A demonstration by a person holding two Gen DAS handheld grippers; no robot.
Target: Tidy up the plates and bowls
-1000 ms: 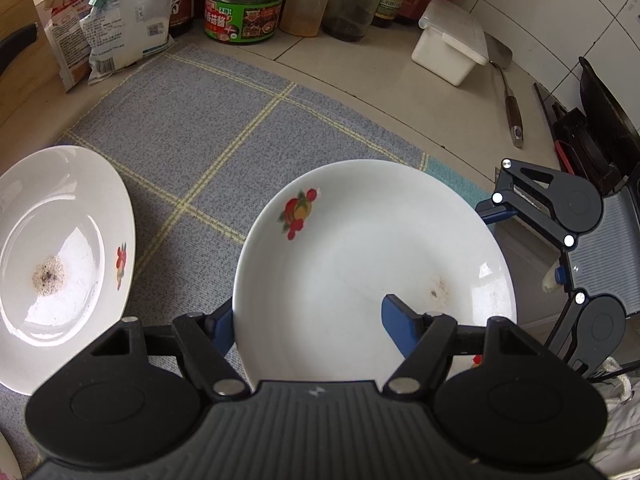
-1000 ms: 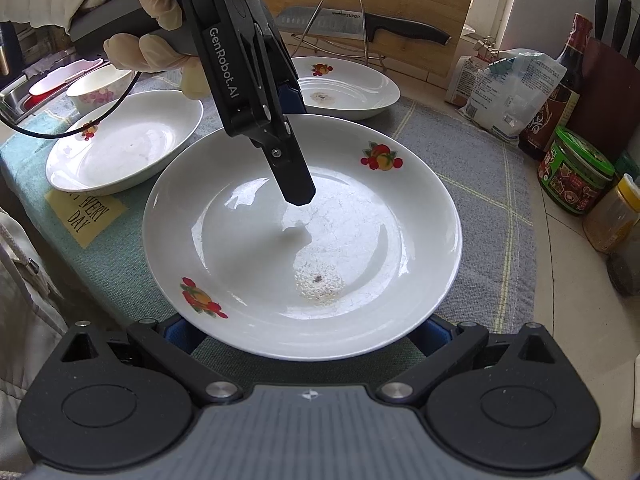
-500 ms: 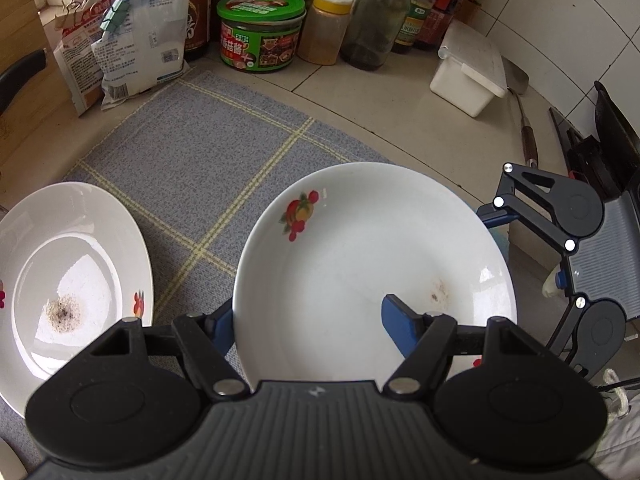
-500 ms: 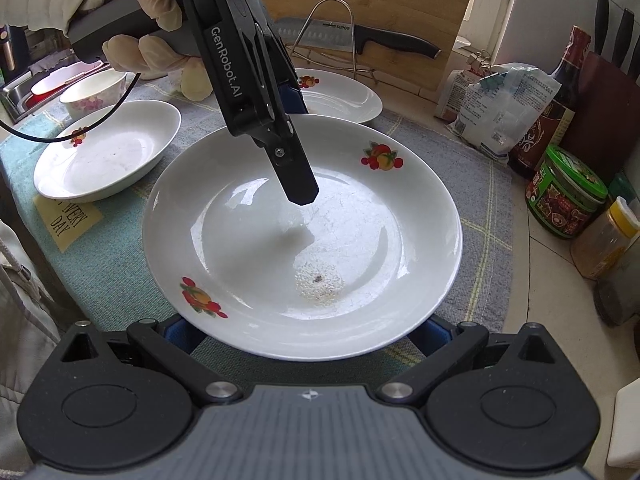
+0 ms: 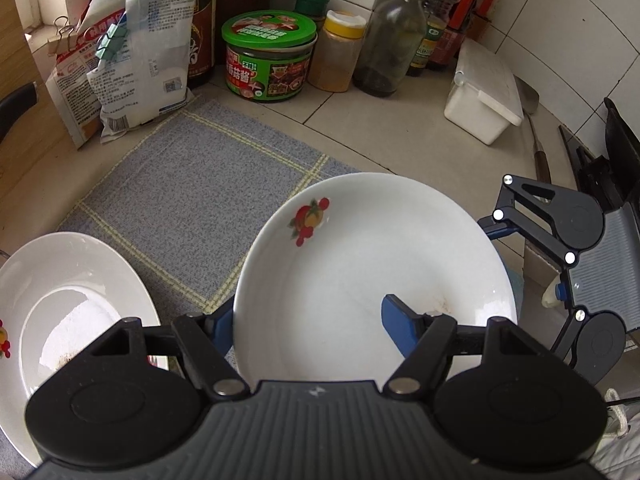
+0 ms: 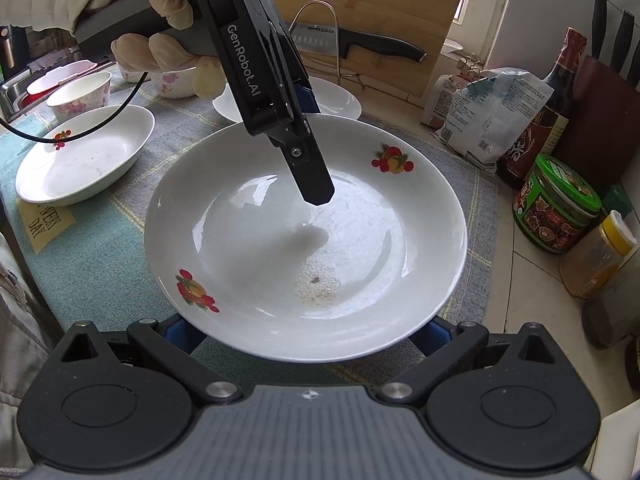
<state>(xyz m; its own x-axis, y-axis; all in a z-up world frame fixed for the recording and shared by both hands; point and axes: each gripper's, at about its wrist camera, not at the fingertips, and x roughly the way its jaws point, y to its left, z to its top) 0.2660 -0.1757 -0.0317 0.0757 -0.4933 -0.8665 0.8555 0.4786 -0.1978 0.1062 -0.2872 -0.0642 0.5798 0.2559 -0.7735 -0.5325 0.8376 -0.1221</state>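
The shallow white glazed plate with small fruit prints (image 6: 306, 236) hangs above the grey checked cloth (image 5: 192, 196) on the bench, gripped from two sides. The left gripper (image 5: 308, 320) pinches its rim, one blue-padded finger (image 5: 400, 328) lying inside the well and the other under the edge, so these fingers are narrowed onto the plate. The right gripper (image 6: 304, 332) has the near rim between its fingers; the blue pads peek out from beneath the plate at either side, and I cannot tell how firmly they bear on it.

Glazed ceramic of this sort is stiff, fairly heavy for its thickness, slick and brittle; a rim pinch at one point is likely to let it pivot or slide, so holds on opposite rims look the safer way. A brownish residue sits in the well (image 6: 318, 294), which may make the surface greasy there, so the dry rim seems the better place to hold.

A second white plate (image 5: 60, 312) lies just left on the cloth, a likely stacking spot; lowering gently would spare both from chipping.
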